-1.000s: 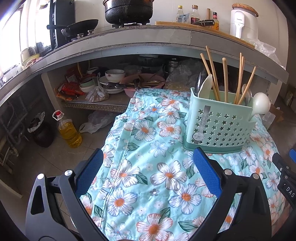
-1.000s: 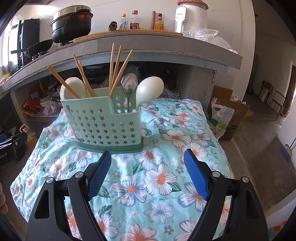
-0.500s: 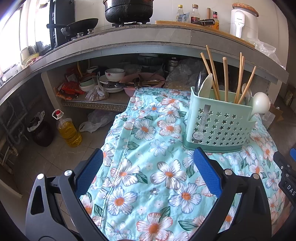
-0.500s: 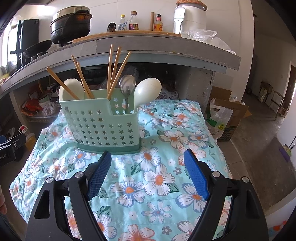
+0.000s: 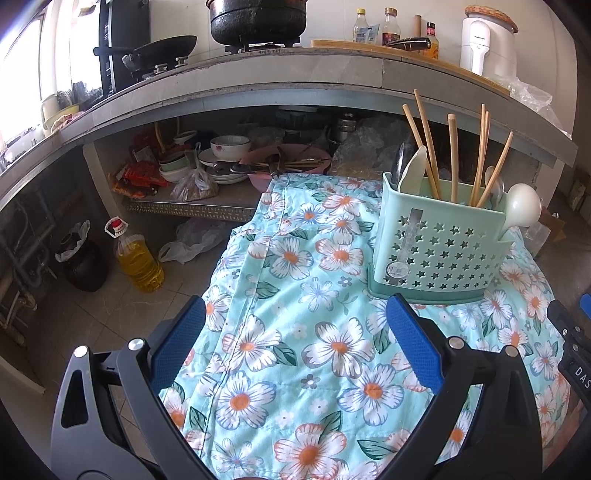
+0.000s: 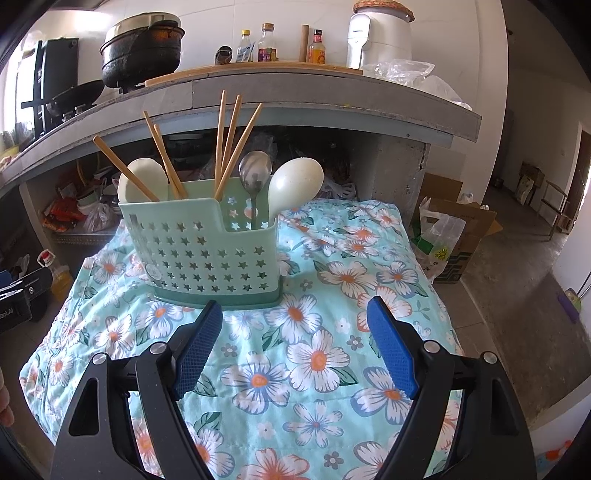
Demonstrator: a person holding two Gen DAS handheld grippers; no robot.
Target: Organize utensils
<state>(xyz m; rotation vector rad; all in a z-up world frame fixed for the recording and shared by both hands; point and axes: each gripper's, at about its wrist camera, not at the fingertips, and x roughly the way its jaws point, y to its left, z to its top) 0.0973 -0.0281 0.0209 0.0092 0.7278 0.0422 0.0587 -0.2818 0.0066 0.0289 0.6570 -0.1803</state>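
Mint-green caddy (image 6: 207,251): plastic, star-punched walls, stands upright on the floral cloth (image 6: 317,354), toward the far half of the covered table; darker green drip base under it.
Caddy contents: wooden chopsticks (image 6: 229,144) leaning at mixed angles, a metal spoon (image 6: 254,171) bowl-up, a white ladle (image 6: 295,182) at the right end, a white flat spoon (image 6: 142,182) at the left end.
Left gripper (image 5: 291,339): blue-padded jaws spread wide, nothing between them but cloth; it hovers over the near left part of the table, clear of the caddy.
Right gripper (image 6: 293,339): jaws likewise wide apart and empty; left pad tip sits just in front of the caddy's base in the picture, contact cannot be told.
Left wrist view only: caddy (image 5: 439,247) seen from its left end, with a grey strip and round sticker on the wall; floor left of the table with a yellow oil bottle (image 5: 136,258), a dark bag-lined bin (image 5: 83,264), and a low shelf (image 5: 192,206) crowded with bowls and a pink basin.
Right wrist view only: caddy's lower front compartment holding the spoon and ladle; right of the table, a cardboard box (image 6: 461,229) with a plastic bag, and open concrete floor beyond.
Both views: concrete counter (image 6: 295,92) behind, bearing a black pot (image 6: 142,51), sauce bottles and a white appliance (image 6: 380,33).
Cross-sighting: each view catches an edge of the other gripper's black body at its margin.
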